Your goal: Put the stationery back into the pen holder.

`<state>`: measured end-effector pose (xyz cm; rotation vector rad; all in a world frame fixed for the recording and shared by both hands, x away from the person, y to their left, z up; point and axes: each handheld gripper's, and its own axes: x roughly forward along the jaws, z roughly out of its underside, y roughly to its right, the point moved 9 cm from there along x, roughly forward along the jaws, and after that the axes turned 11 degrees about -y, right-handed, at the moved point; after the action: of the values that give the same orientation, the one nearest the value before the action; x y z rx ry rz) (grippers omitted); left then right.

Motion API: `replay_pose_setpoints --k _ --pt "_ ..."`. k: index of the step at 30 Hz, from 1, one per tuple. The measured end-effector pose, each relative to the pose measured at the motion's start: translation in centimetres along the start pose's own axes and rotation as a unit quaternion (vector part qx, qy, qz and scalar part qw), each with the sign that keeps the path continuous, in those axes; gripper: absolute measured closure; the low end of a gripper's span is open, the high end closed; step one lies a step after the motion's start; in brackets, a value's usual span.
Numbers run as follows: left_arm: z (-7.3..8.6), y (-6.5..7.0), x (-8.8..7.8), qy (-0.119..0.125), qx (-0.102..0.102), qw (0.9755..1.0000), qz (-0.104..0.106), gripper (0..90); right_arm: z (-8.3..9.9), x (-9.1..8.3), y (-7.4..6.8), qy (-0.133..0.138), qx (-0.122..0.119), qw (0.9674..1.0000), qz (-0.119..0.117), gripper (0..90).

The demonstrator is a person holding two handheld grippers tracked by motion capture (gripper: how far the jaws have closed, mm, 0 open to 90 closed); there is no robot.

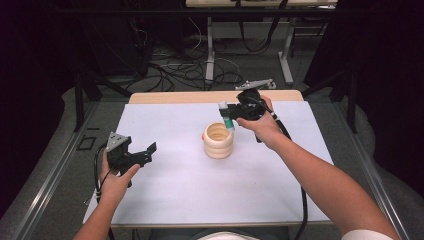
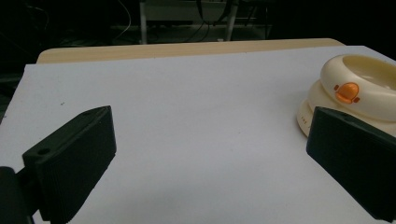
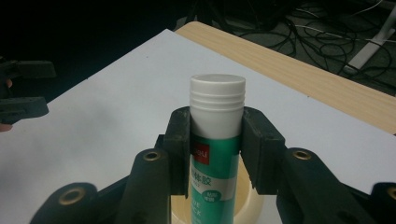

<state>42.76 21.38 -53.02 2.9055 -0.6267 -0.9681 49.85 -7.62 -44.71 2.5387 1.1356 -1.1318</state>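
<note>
A green glue stick (image 3: 215, 149) with a white cap is clamped upright between the jaws of my right gripper (image 3: 215, 140). In the high view the right gripper (image 1: 231, 116) holds the glue stick (image 1: 226, 118) just above the far rim of a cream ringed holder (image 1: 218, 141) standing mid-table. Below the stick, the holder's opening (image 3: 247, 205) is partly visible. My left gripper (image 1: 148, 152) hovers open at the table's left, jaws wide apart with nothing between them. From the left gripper (image 2: 210, 154), the holder (image 2: 359, 93) with an orange button sits at the right.
A white sheet (image 1: 180, 170) covers the wooden table (image 1: 175, 96). Cables (image 1: 185, 70) and table legs lie on the floor beyond the far edge. A grey clip-like tool (image 1: 257, 84) rests behind the table.
</note>
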Motion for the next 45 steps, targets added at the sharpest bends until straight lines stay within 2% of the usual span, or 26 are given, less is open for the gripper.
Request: replay_pose_setpoints --k 9,16,28,33,40,44,45 --pt "0.0 -0.1 0.0 0.002 0.000 1.0000 0.000 1.5 -0.3 1.5 -0.9 0.000 -0.001 1.0000 -0.003 65.2" --pt "-0.1 -0.2 -0.1 0.003 -0.004 1.0000 -0.001 1.5 -0.2 2.8 -1.3 0.000 -0.010 0.9999 0.003 65.2" --pt "0.0 -0.3 -0.1 0.001 -0.003 1.0000 0.000 1.5 0.8 4.8 -2.1 -0.016 -0.020 0.9997 0.006 65.2" --pt "0.0 -0.3 0.0 0.000 -0.004 1.0000 0.000 1.5 1.8 5.7 -1.8 -0.029 -0.026 0.9992 0.014 65.2" --pt "0.0 -0.3 0.1 0.001 -0.007 1.0000 0.000 1.5 2.4 6.4 -1.3 -0.029 -0.014 0.9993 0.016 65.2" --pt "0.0 -0.3 0.1 0.000 -0.009 1.0000 0.000 1.5 2.7 6.9 -0.9 -0.027 -0.018 0.9993 0.019 65.2" --pt "0.0 -0.3 0.1 -0.001 -0.008 1.0000 0.000 1.5 3.0 6.9 -0.8 -0.037 -0.013 0.9990 0.022 65.1"
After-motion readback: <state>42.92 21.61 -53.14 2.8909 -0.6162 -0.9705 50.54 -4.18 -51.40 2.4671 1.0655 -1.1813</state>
